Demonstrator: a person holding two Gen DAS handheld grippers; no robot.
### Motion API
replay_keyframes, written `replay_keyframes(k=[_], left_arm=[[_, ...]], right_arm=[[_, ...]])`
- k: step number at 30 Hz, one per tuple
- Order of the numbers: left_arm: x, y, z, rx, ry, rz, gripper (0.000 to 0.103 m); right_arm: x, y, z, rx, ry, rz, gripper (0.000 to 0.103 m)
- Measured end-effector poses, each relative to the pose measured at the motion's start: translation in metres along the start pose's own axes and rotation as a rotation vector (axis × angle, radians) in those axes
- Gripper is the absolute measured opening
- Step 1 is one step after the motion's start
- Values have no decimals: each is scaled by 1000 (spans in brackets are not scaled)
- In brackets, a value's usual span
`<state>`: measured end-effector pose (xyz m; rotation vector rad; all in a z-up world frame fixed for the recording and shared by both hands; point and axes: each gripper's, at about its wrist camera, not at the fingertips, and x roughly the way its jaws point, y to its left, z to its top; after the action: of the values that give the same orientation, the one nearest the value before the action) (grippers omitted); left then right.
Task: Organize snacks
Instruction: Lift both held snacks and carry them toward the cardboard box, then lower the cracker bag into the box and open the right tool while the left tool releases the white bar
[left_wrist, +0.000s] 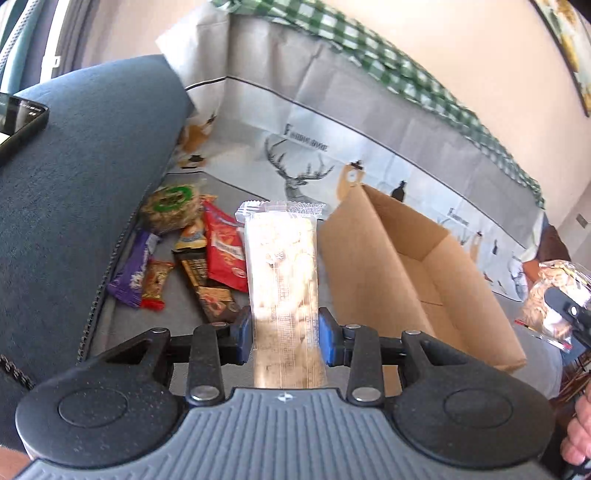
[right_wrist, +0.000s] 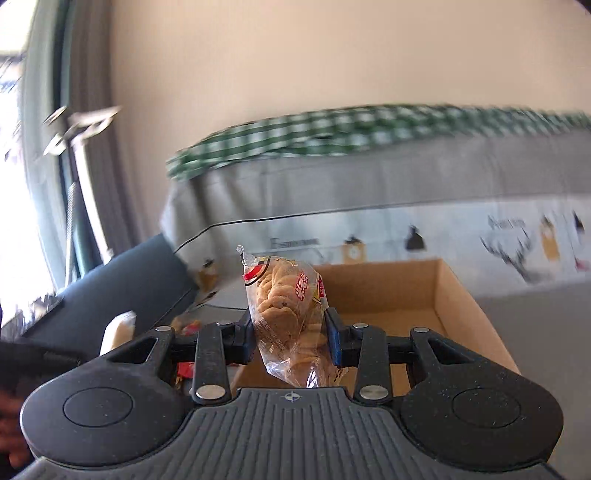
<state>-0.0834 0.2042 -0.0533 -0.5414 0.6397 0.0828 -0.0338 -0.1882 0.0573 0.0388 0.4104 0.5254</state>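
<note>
Left wrist view: the left hand-held gripper (left_wrist: 284, 334) clamps a long clear cracker sleeve (left_wrist: 281, 266) at its lower part, lifted beside the cardboard box (left_wrist: 373, 266); it looks light, stiff and breakable.

Right wrist view: the right hand-held gripper (right_wrist: 290, 334) pinches a crinkly cookie bag (right_wrist: 286, 306) mid-body above the box; it looks slippery and crushable.

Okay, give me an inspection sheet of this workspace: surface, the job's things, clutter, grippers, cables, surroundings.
Surface: grey sofa seat.
Job's things: open cardboard box, no snacks seen inside; loose snack pile left of the box.
Clutter: phone on the blue armrest.
Grippers: left gripper shut on clear cracker pack; right gripper shut on cookie bag.
Cables: nothing seen.
Surroundings: deer-print cover, green checked cloth, beige wall.
</note>
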Motion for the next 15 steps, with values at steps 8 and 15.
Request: replay_keyframes(k=[8,15], left_arm=[[-8,-17,-1,31,-28,-35,39],[-12,-11,1,-37,-44,-57,39]], right_arm=[[-4,-33,-17,60,-48,-28,38],[0,-41,-19,110,-30,-11,38]])
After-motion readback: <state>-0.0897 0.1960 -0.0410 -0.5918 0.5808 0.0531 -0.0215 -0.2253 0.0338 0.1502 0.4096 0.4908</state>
